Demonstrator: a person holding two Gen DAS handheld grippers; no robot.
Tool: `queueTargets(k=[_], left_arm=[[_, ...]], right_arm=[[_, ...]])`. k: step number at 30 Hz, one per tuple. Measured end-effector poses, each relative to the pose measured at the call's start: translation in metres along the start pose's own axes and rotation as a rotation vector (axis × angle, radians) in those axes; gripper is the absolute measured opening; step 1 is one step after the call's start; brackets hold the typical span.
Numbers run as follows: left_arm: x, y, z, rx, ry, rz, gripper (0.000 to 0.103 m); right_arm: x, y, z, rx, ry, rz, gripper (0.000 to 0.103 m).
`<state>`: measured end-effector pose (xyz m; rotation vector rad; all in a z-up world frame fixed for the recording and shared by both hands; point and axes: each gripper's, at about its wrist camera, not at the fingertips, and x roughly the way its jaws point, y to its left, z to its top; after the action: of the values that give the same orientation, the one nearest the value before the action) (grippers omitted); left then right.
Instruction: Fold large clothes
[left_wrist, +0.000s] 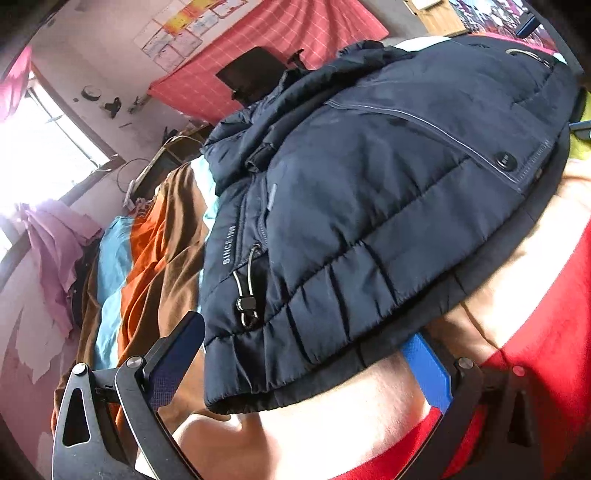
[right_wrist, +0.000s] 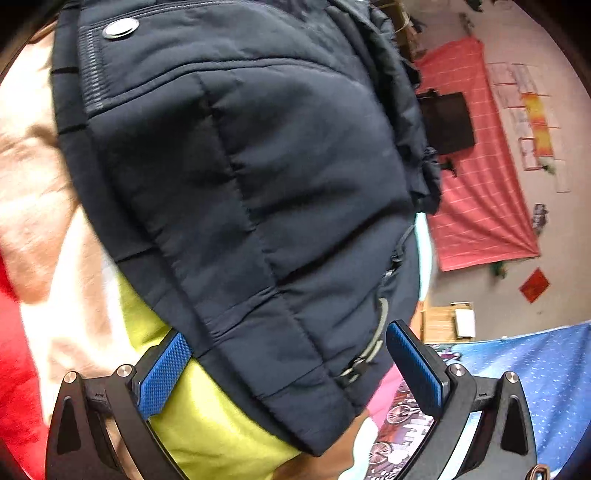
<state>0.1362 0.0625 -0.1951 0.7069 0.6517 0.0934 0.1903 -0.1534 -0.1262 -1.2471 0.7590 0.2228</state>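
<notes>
A navy quilted jacket (left_wrist: 369, 192) lies bunched and folded on the bed, its hem with a drawcord toggle (left_wrist: 246, 304) towards me. My left gripper (left_wrist: 304, 328) stands wide open at that hem. Its left pad sits beside the jacket's corner, and the right pad's tip is tucked under the hem edge. Neither pad presses on the cloth. In the right wrist view the jacket (right_wrist: 258, 184) fills the middle, with a metal snap (right_wrist: 120, 28) at the top. My right gripper (right_wrist: 288, 334) is open around the other hem corner, its fingers (right_wrist: 413, 369) apart from the fabric.
The bedsheet (left_wrist: 147, 251) has orange, brown, light blue, cream and red blocks, and a yellow-green patch (right_wrist: 207, 417). A bright window (left_wrist: 40, 155) and pink cloth (left_wrist: 55, 240) are at the left. A red checked cloth (right_wrist: 476, 184) hangs on the wall, a blue starry cloth (right_wrist: 546, 369) lies at the right.
</notes>
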Motion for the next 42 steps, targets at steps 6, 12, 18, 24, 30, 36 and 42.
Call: queueTargets(k=[6,12,18,24,30,36,42], left_arm=[[-0.007,0.005,0.004,-0.041,-0.024,-0.005,0.090],[-0.012,0.008,0.010,-0.066,-0.037,-0.093,0.049],[-0.012,0.020,0.024,-0.144,-0.006,-0.217,0.020],[-0.023,0.047,0.050,-0.241,-0.018,-0.291,0.009],[-0.034,0.081,0.092,-0.268,-0.111,-0.300,0.006],[-0.027,0.125,0.149,-0.298,-0.224,-0.283,0.005],[0.000,0.165,0.214,-0.280,-0.282,-0.226,0.005]], right_arm=[[-0.015,-0.016,-0.001,0.079,-0.068,0.000,0.077],[-0.032,-0.018,0.002,0.085,-0.146,0.050,0.034],[-0.028,-0.014,0.002,0.050,-0.121,0.070,0.035],[-0.032,-0.029,0.000,0.101,-0.157,0.073,0.013],[-0.045,-0.076,0.002,0.271,-0.237,0.135,0.008],[-0.057,-0.141,0.023,0.354,-0.319,0.045,0.007],[-0.042,-0.214,0.059,0.414,-0.396,-0.031,0.007]])
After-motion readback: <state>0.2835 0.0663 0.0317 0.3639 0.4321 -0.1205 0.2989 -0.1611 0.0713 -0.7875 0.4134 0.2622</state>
